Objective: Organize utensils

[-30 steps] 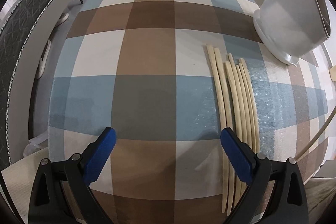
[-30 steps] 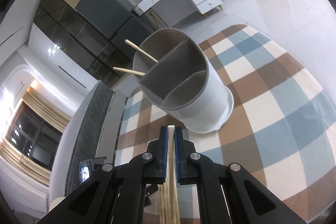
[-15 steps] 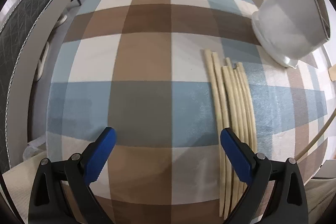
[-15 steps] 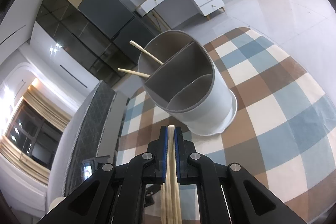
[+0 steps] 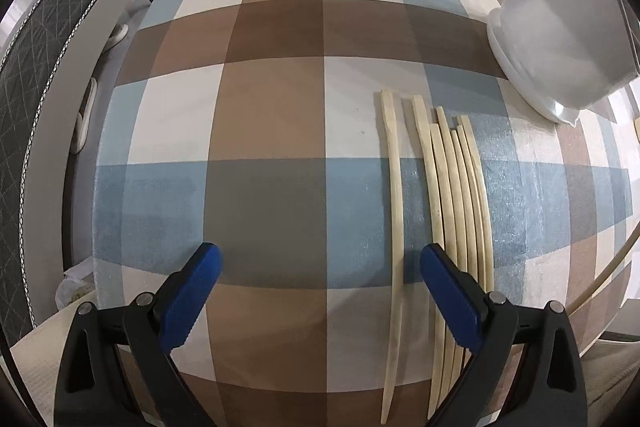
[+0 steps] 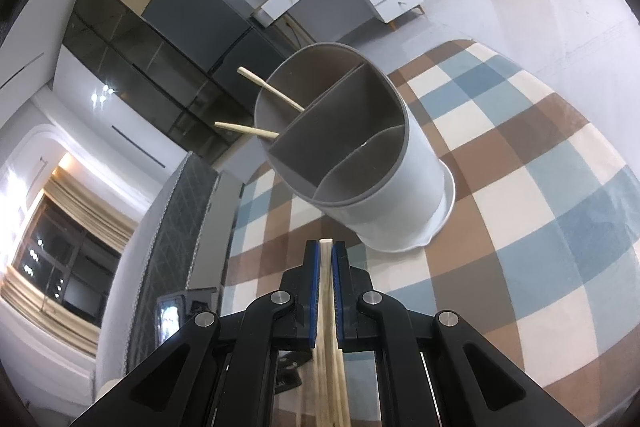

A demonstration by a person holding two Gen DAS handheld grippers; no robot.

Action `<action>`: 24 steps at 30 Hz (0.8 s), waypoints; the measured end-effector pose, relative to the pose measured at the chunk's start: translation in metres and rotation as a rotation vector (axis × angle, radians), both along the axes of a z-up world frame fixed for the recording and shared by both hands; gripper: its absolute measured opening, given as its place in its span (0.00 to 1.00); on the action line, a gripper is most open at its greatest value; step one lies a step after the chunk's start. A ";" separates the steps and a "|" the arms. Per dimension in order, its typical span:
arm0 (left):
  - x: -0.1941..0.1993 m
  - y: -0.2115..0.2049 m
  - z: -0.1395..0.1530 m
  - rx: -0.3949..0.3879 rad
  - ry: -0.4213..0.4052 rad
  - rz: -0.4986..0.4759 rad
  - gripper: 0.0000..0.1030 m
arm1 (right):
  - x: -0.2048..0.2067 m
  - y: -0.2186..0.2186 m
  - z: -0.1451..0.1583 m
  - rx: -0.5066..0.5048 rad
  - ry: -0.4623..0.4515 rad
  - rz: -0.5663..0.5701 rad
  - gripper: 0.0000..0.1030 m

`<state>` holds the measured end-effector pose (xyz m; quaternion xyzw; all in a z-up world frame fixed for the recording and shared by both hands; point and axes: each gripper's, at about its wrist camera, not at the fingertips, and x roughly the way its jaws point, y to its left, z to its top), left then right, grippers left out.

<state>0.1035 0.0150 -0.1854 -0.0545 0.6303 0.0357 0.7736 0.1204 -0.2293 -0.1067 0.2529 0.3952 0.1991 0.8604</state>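
2 pale wooden chopsticks (image 6: pixel 276 95) already stand in the grey 3-compartment plastic holder (image 6: pixel 384 187) at frame centre of the right view. The right gripper (image 6: pixel 325 259) is clamped on another chopstick (image 6: pixel 328 307) near its blunt end. 7 loose chopsticks (image 5: pixel 448 195) lie at right-centre of the left view on the checked cloth (image 5: pixel 272 107); the left gripper (image 5: pixel 316 267) stands wide, empty. Judged light, stiff, smooth: pinch mid-shaft to avoid pivoting.
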 end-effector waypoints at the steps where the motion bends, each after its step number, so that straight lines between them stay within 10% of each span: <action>1: 0.002 0.000 0.000 0.009 -0.003 0.000 0.94 | 0.001 0.000 0.001 0.004 -0.002 0.001 0.05; 8: 0.024 -0.014 0.009 0.035 -0.026 -0.043 0.73 | 0.001 -0.003 0.004 0.023 -0.014 0.004 0.05; 17: 0.043 -0.034 0.013 0.023 -0.026 -0.121 0.03 | 0.007 -0.005 0.000 0.044 0.005 0.000 0.06; 24: 0.026 -0.044 0.028 -0.022 -0.106 -0.138 0.02 | 0.005 -0.001 0.007 0.009 -0.033 0.013 0.05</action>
